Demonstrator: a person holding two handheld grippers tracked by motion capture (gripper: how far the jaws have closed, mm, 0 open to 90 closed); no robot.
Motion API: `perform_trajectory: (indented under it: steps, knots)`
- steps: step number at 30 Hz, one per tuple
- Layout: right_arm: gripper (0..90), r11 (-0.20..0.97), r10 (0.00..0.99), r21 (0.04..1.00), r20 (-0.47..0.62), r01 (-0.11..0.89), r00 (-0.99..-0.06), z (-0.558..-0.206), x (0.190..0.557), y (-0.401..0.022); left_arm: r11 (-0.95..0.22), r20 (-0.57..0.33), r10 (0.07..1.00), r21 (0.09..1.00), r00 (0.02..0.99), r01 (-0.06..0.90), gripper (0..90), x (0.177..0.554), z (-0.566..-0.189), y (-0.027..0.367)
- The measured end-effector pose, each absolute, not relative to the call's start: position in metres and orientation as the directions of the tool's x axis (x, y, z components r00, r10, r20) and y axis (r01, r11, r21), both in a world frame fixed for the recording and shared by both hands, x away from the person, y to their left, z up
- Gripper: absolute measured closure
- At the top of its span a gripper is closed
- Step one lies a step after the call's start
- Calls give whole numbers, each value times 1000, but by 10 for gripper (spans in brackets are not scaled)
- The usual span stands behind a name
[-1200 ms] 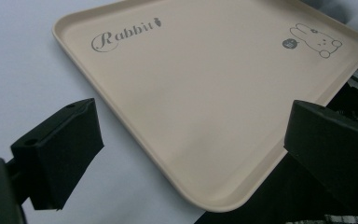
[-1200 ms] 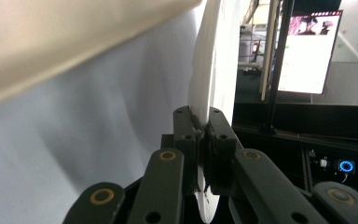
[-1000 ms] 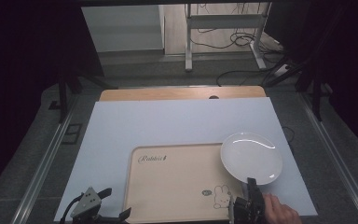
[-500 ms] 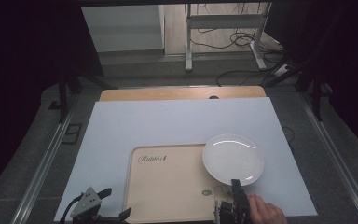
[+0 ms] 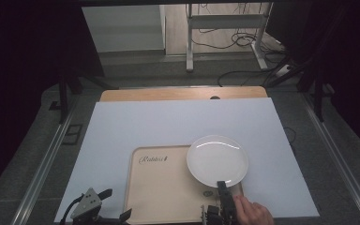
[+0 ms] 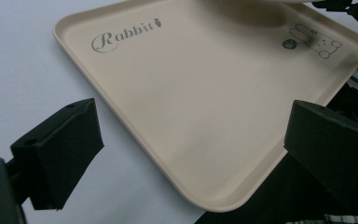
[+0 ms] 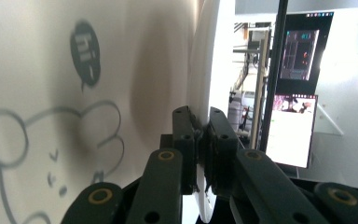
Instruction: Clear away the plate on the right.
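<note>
A white round plate hangs over the right part of the beige tray, held by its near rim. My right gripper is shut on that rim, a hand behind it at the table's front edge. In the right gripper view the jaws are rolled on their side and pinch the plate's thin edge, with the tray's rabbit drawing beside it. My left gripper rests at the tray's front left corner, jaws wide apart with nothing between them. In the left gripper view the tray lies just ahead of the jaws.
A white sheet covers the table, with a wooden strip at its far edge. Metal rails run along both sides. A desk frame and cables stand on the floor beyond.
My right gripper has carried the plate leftward, from beside the tray's right edge to over its right part. The left gripper has stayed put.
</note>
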State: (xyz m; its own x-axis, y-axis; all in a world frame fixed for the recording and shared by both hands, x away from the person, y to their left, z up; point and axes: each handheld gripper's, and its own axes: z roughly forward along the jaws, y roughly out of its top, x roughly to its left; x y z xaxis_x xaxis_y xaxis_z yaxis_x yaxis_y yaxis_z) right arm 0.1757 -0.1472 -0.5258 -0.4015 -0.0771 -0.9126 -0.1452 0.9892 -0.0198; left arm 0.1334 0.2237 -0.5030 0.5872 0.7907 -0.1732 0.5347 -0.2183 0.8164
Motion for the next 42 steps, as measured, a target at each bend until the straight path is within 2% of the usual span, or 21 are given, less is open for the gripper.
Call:
perform_trajectory:
  steps: [20, 31, 42]
  knots:
    - [844, 961, -132, -22, -913, -275, -387, -533, 168, -100, -219, -171, 789, 819, 590, 530, 38, 133, -503, 224]
    - [844, 950, -147, -18, -906, -311, -397, -541, 165, -79, -219, -169, 788, 821, 592, 527, 38, 132, -503, 224]
    - [848, 950, -155, -18, -894, -312, -421, -548, 162, -77, -222, -166, 787, 822, 594, 524, 38, 132, -503, 224]
